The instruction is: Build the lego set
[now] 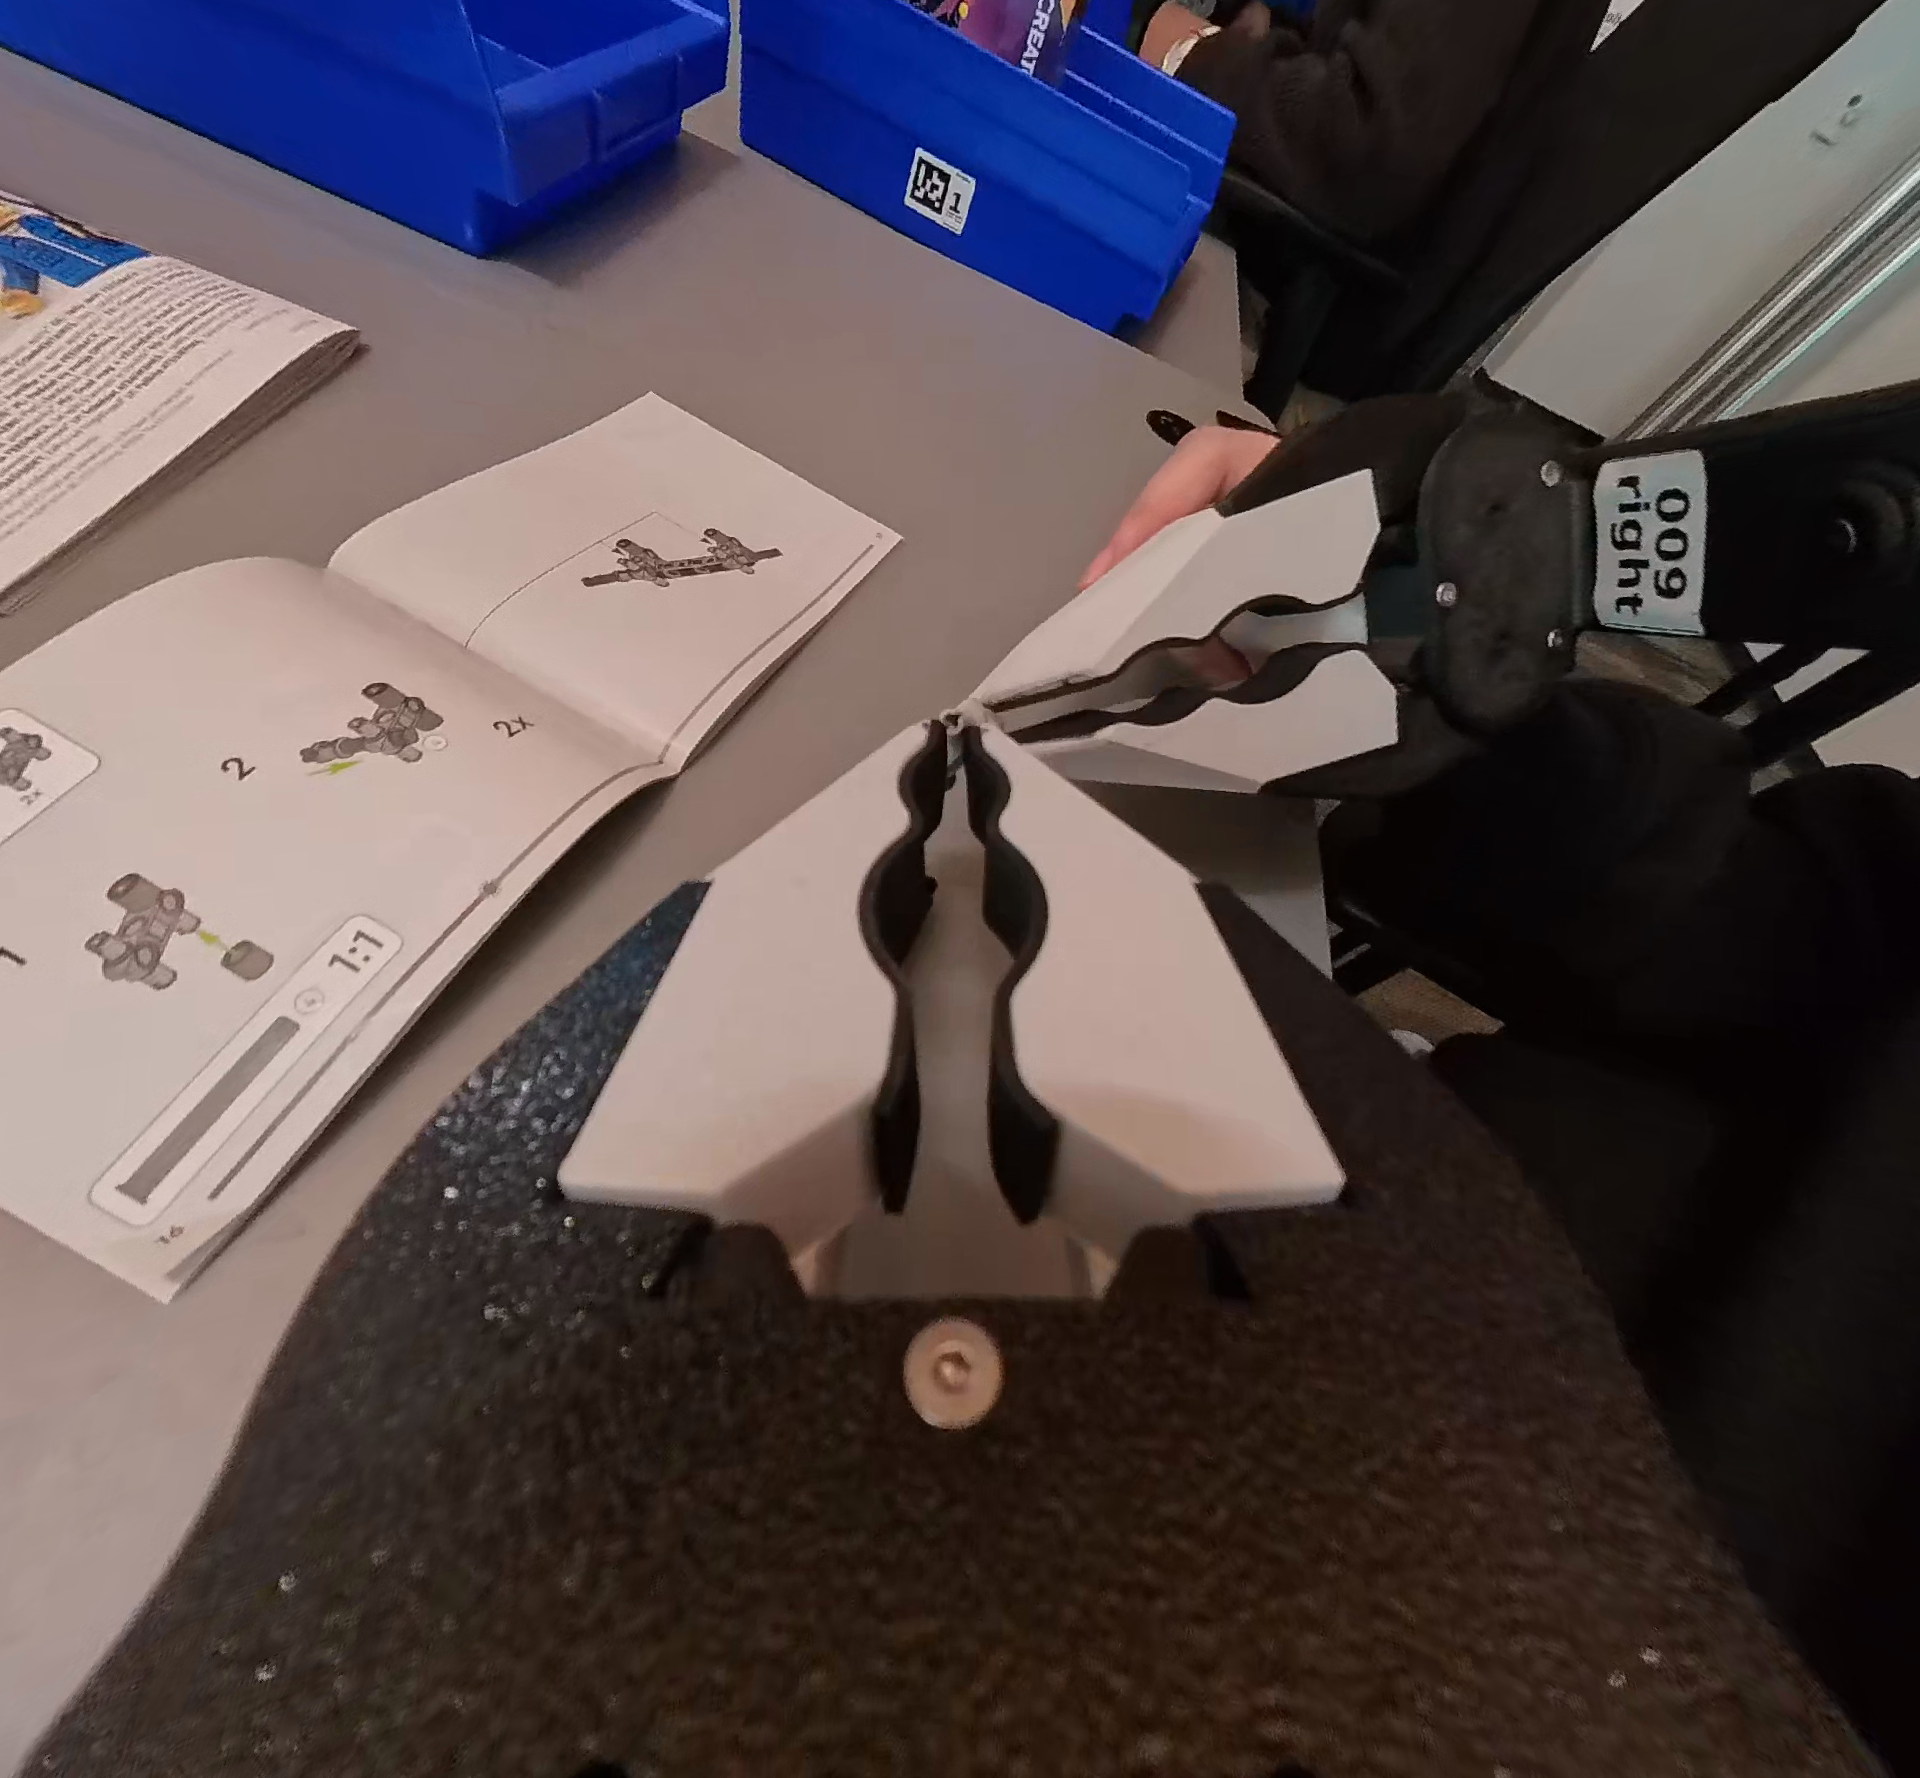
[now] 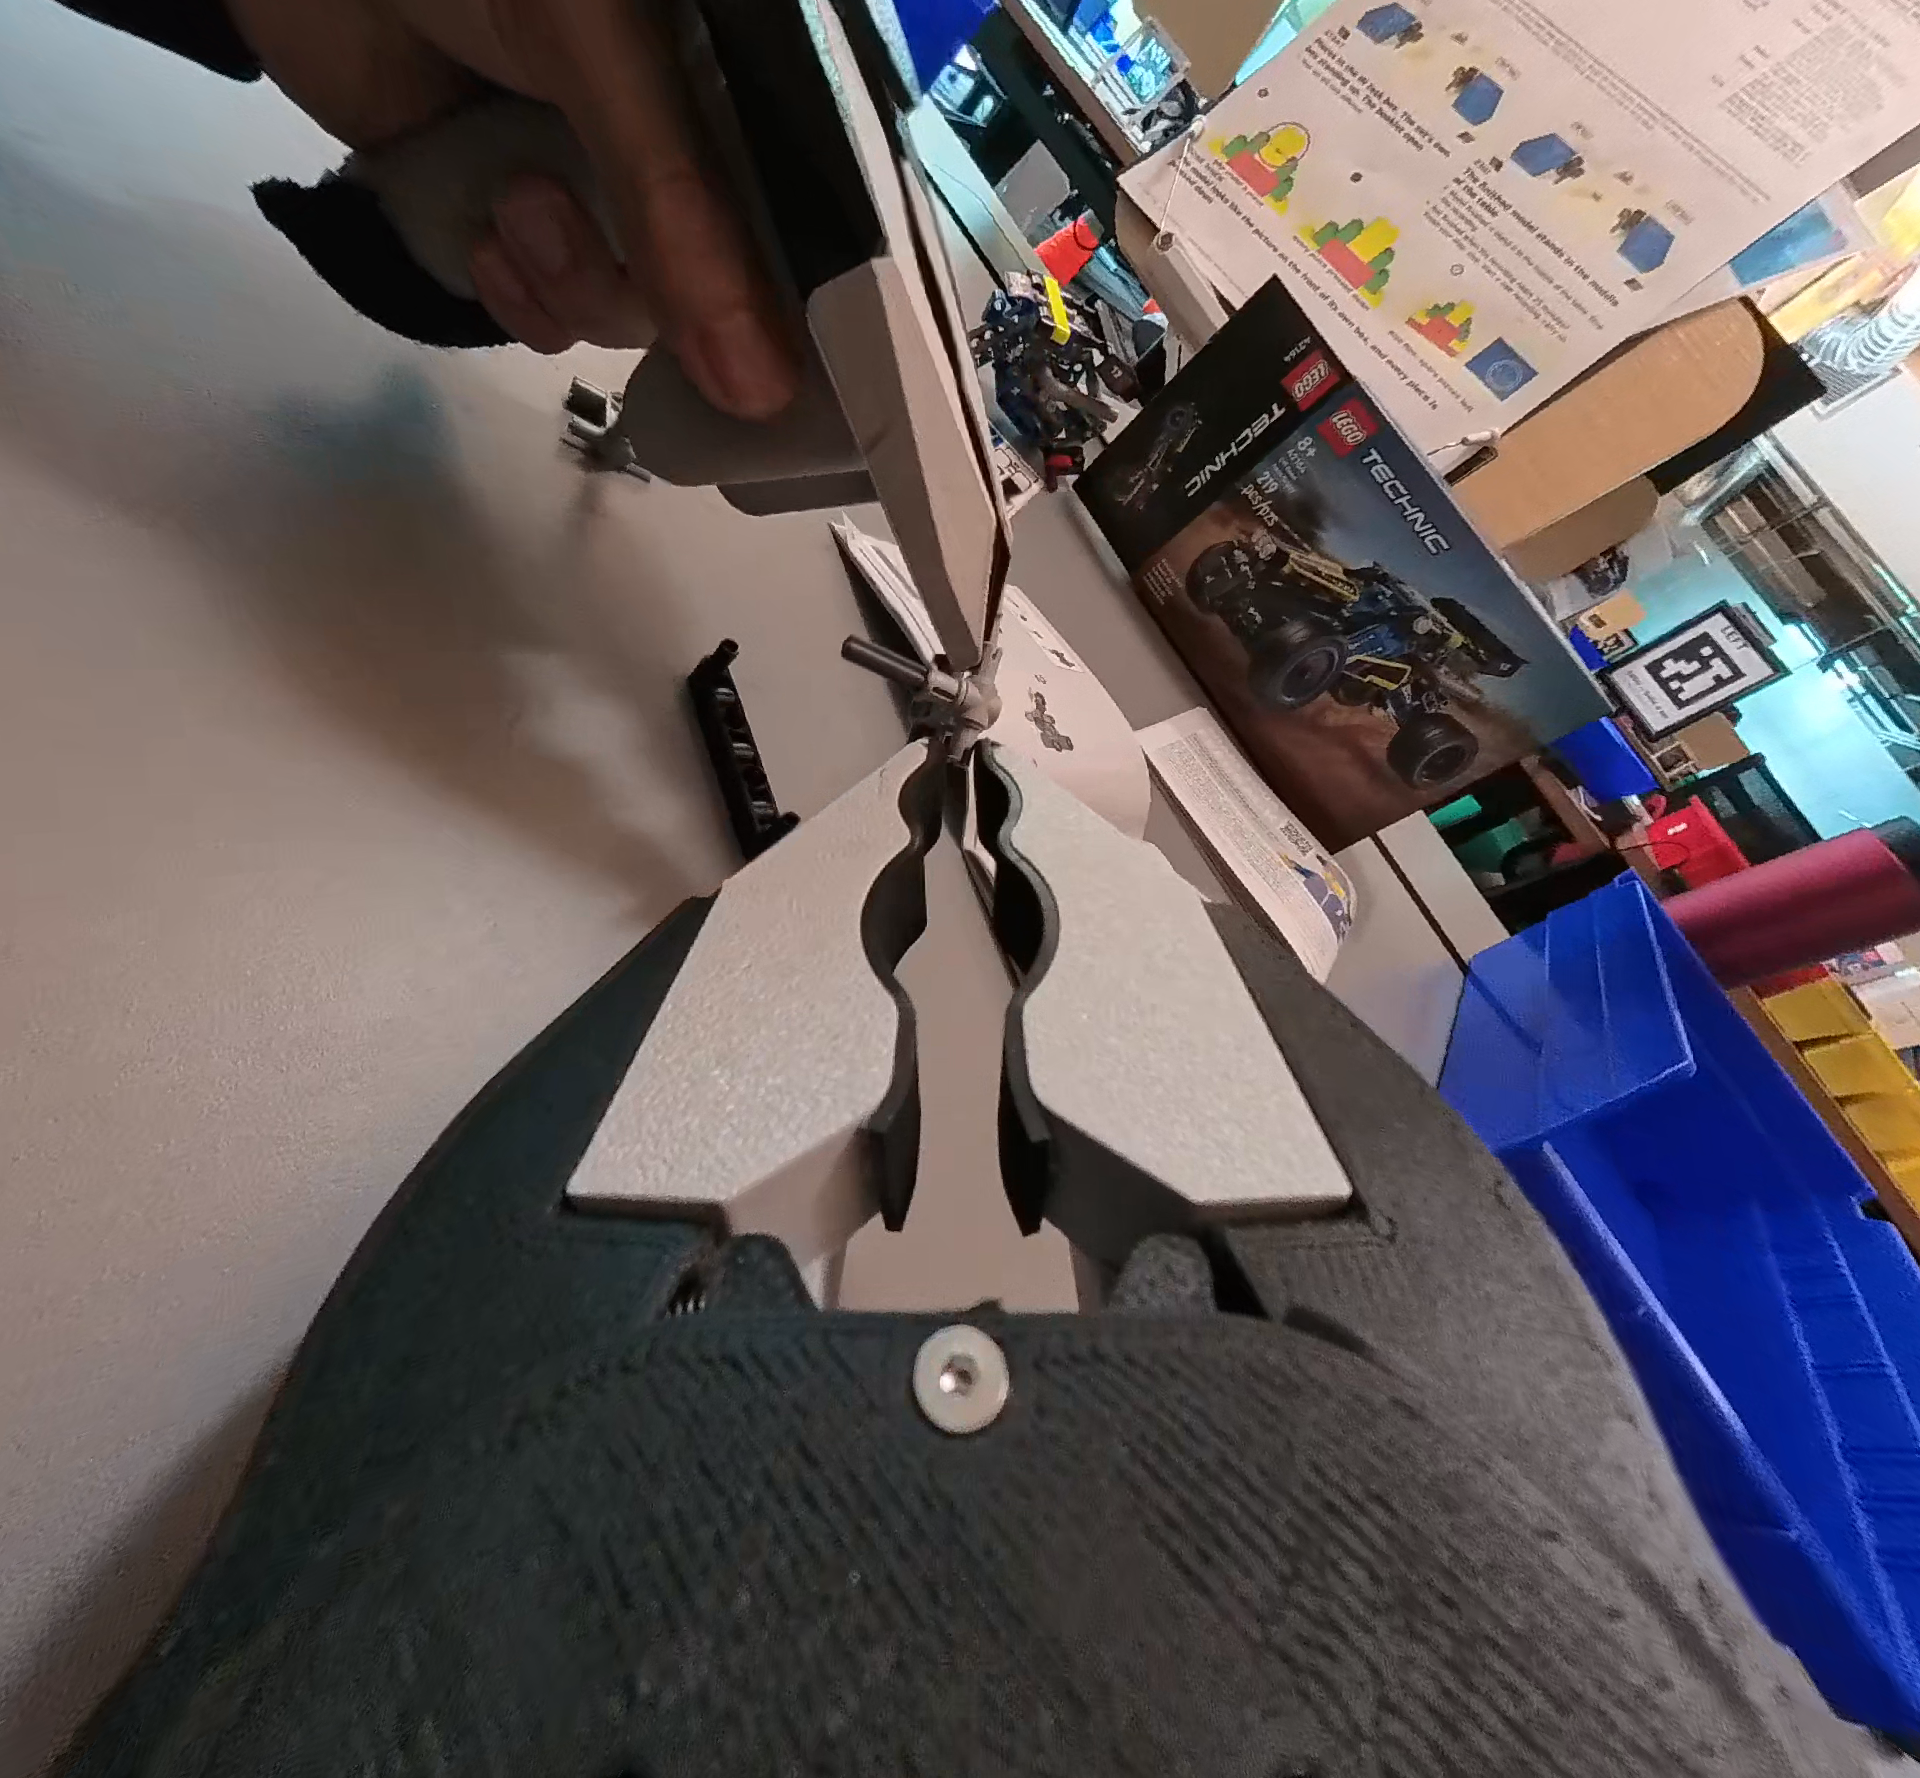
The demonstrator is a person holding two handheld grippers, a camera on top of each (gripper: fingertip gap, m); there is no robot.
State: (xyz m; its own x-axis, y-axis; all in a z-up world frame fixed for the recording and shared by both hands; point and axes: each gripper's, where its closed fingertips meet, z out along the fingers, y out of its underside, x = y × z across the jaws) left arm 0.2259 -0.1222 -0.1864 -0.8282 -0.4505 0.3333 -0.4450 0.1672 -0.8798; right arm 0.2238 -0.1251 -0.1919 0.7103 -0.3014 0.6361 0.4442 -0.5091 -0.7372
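Grey tabletop [image 1: 883,326] carries an open instruction booklet [image 1: 416,741] at nine o'clock. Left gripper [image 2: 971,663] and right gripper [image 2: 951,757] meet tip to tip, both clenched on one small grey Technic connector assembly [image 2: 951,694] (dark pin projecting at ten o'clock); a hand [image 2: 499,66] grips the left handle.

From my left feed, the small grey connector piece [image 1: 951,718] is nearly swallowed where both hand-held gripper tips meet; I can't tell its shape. At nine o'clock the thick booklet [image 1: 135,378] runs off-frame. On my right feed, grey parts [image 2: 601,424] behind the hand [image 2: 499,66] are too blurred to identify.
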